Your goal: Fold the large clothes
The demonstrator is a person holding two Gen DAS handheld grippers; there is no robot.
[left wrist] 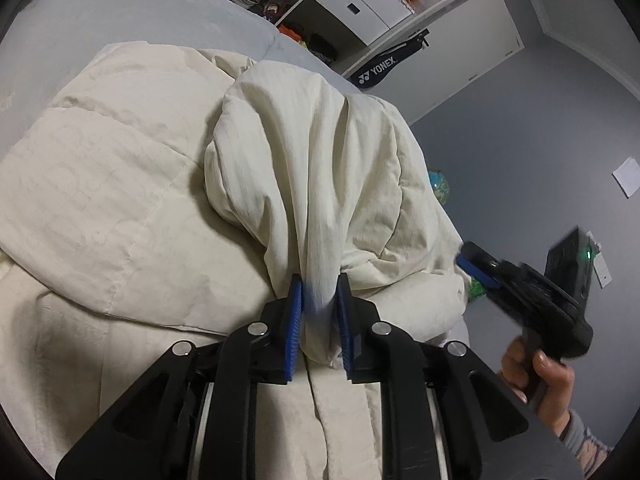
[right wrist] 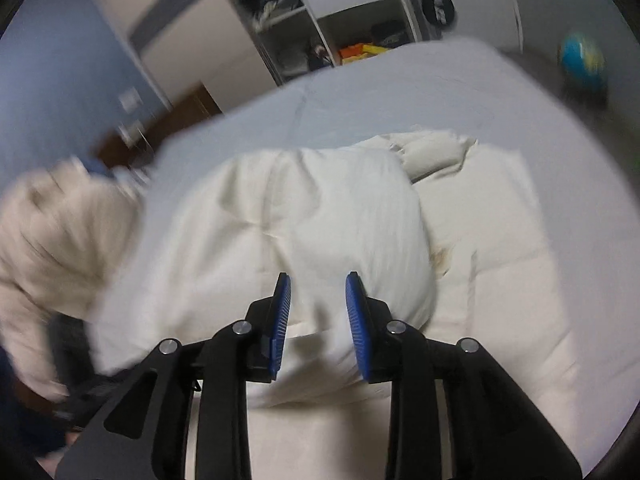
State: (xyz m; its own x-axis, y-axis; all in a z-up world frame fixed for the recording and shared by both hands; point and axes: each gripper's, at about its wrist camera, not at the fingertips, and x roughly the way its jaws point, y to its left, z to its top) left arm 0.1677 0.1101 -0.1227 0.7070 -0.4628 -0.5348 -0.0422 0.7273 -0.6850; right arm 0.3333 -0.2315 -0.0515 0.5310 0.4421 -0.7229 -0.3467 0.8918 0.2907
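Blue-padded left hand-held gripper (left wrist: 320, 316) pinches a bunched fold of cream padded garment (left wrist: 304, 168); fabric is pressed between both pads, so it grips the cloth. From the pads the fold rises toward 12 o'clock as a draped hump, lifted off the rest of the garment. Rest of the cream garment spreads from 7 to 11 o'clock, quilted seams visible, lying on the pale grey bed (left wrist: 100, 12).

Right hand-held gripper (right wrist: 318, 312) is parted, nothing between the blue pads, held above the garment, not touching it. In the left wrist view it sits at 4 o'clock, off the bed edge, held by a hand (left wrist: 540, 376) with a grey sleeve cuff.

Right wrist view is motion-blurred: cream garment (right wrist: 312, 216) folded into a puffy bundle at centre on the bed (right wrist: 400, 92), a lifted blurred part at 9 o'clock.

Beyond the bed at 12 to 1 o'clock: white shelf unit (left wrist: 360, 0) with drawers, dark racket bag (left wrist: 384, 68) leaning by it. Globe (left wrist: 439, 188) at 3 o'clock behind the hump. Blue-grey wall (left wrist: 520, 152) at right.
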